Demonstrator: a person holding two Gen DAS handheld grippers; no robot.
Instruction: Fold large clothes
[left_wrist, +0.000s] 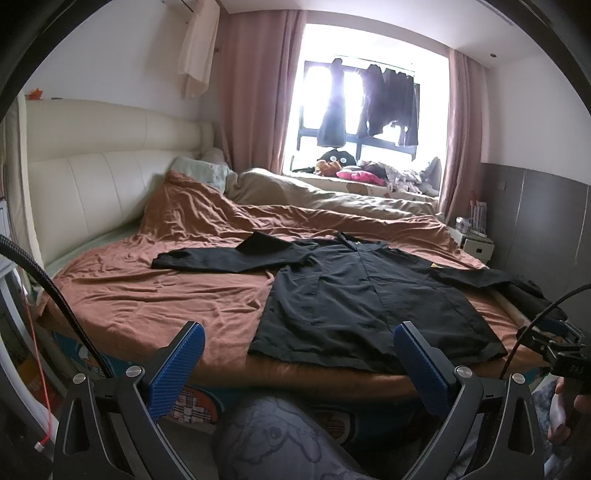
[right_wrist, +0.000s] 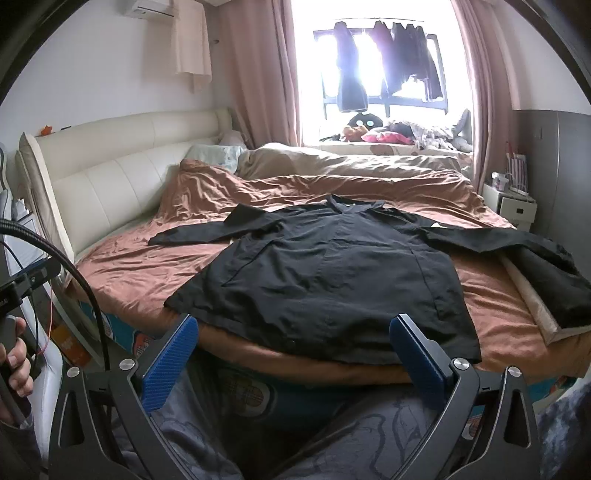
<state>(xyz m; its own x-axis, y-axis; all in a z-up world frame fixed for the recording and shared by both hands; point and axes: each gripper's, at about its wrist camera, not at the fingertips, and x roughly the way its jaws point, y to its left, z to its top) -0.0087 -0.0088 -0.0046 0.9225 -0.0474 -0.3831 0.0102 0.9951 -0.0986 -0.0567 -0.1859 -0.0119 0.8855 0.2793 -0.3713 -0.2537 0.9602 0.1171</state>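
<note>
A large black shirt (left_wrist: 354, 295) lies flat on the rust-brown bedsheet (left_wrist: 166, 295), collar toward the window and both sleeves spread out sideways. In the right wrist view the same shirt (right_wrist: 332, 273) fills the middle of the bed, and its right sleeve (right_wrist: 554, 273) hangs over the bed's side edge. My left gripper (left_wrist: 299, 339) hovers open in front of the shirt's hem, nothing between its blue pads. My right gripper (right_wrist: 293, 332) is open too, held just short of the hem near the foot of the bed.
A cream padded headboard (left_wrist: 92, 177) runs along the left. A beige duvet (right_wrist: 351, 162) and pillows lie at the far side under a bright window with hanging clothes (left_wrist: 388, 103). A white nightstand (right_wrist: 513, 206) stands at right. The person's patterned trouser legs (left_wrist: 280, 439) press against the bed's foot.
</note>
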